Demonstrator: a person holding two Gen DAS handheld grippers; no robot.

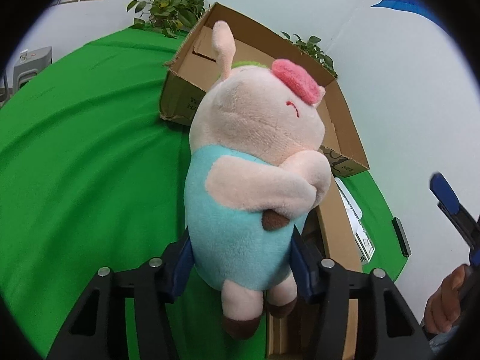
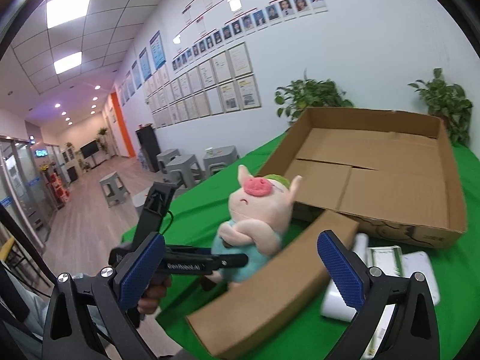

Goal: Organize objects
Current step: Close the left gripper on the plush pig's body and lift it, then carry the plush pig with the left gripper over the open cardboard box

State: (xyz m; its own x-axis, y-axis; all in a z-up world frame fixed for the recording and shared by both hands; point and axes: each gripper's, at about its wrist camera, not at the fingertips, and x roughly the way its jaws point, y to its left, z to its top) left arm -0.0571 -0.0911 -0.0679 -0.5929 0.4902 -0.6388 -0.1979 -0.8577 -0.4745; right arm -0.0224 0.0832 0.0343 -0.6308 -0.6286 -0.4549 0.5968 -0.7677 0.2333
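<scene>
My left gripper [image 1: 240, 258] is shut on a plush pig [image 1: 252, 162] with a pink snout and a light blue body, held upright above the green table. The pig [image 2: 258, 219] and the left gripper [image 2: 222, 262] also show in the right wrist view. An open shallow cardboard box [image 1: 345, 114] lies behind the pig; it is empty in the right wrist view [image 2: 375, 174]. My right gripper [image 2: 240, 267] is open and empty, held above a loose brown cardboard piece [image 2: 270, 288]. The right gripper's blue finger [image 1: 447, 195] shows at the right edge of the left wrist view.
White packets [image 2: 390, 273] lie on the green tablecloth [image 2: 300, 330] in front of the box, beside the cardboard piece. A black flat object [image 1: 402, 235] lies near the table's right edge. Potted plants [image 2: 309, 96] stand behind the box by the wall. Grey stools [image 2: 180, 165] stand beyond the table.
</scene>
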